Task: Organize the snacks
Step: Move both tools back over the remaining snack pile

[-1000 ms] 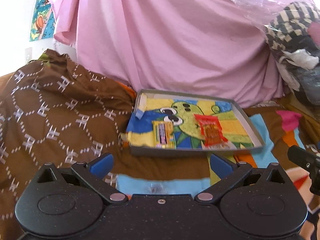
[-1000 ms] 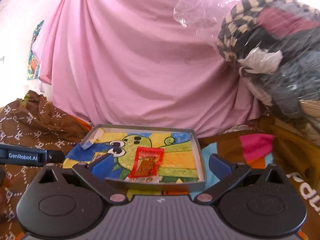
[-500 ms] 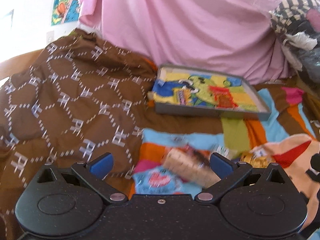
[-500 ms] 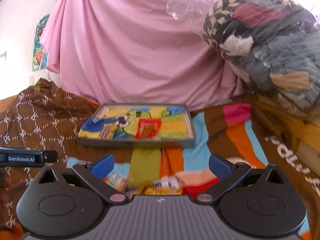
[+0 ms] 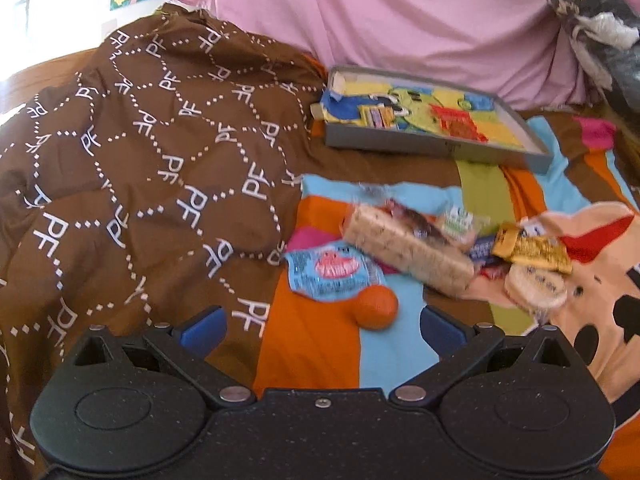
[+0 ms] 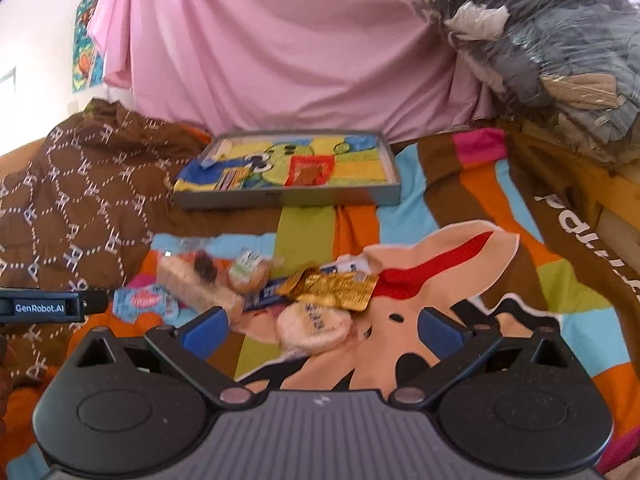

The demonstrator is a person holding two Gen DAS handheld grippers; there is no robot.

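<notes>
Fig. legend. Left tongs (image 5: 322, 326): released, blue pads wide apart, nothing between them, hovering over the striped bedspread (image 5: 308, 352). Right tongs (image 6: 323, 330): likewise released and empty; the round pale wafer pack (image 6: 314, 326) lies on the bedspread betw. the pads, not gripped.

Snack pile, centre of bedspread: light-blue pouch (image 5: 332, 270) at left w/ an orange fruit (image 5: 377, 307) touching its near-right corner; long speckled bar (image 5: 408, 250) lying diagonally to the right of the pouch; yellow-gold wrapper (image 5: 532, 250) further right, just beyond the wafer pack.

Grey tray (image 5: 424, 148), far side, well apart from the pile, holds two snacks on its cartoon-printed floor: a small yellow pack (image 5: 378, 115) at left, a red pack (image 5: 458, 122) right of it.

Brown patterned blanket (image 5: 140, 168) covers the left; pink sheet (image 6: 280, 48) hangs behind; bagged clothes (image 6: 552, 40) far right.
</notes>
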